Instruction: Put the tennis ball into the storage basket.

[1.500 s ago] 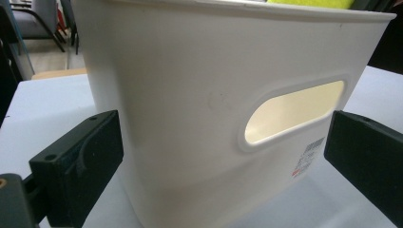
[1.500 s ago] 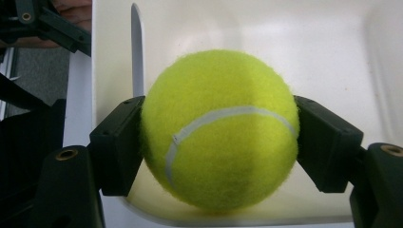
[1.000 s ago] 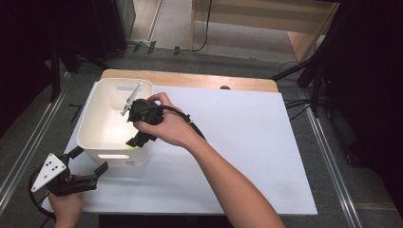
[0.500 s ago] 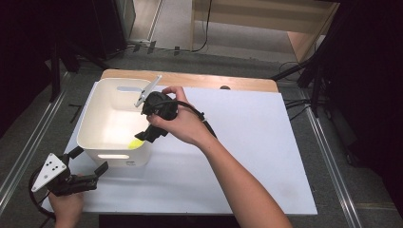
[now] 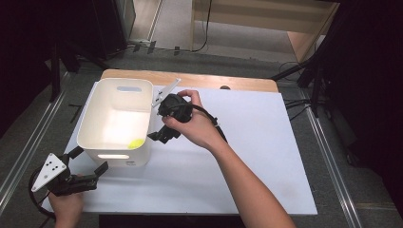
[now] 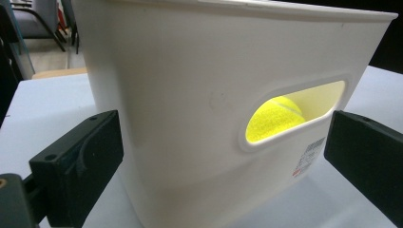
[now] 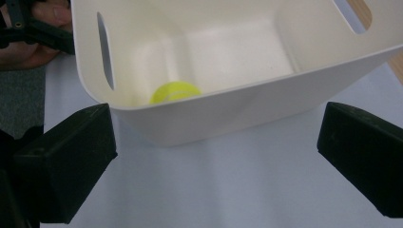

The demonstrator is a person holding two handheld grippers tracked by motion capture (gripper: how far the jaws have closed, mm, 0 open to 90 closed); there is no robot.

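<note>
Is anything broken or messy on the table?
Nothing stands out. The white bin sits upright and looks whole, with the yellow tennis ball resting inside on its floor. Both the left gripper and right gripper are open, outside the bin.

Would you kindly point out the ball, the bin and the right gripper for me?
ball (image 7: 175,91), right gripper view, on its upper face above the bin's near rim.
bin (image 5: 117,86), high view, on its far wall by the handle slot.
right gripper (image 5: 159,136), high view, between its open jaws.
</note>
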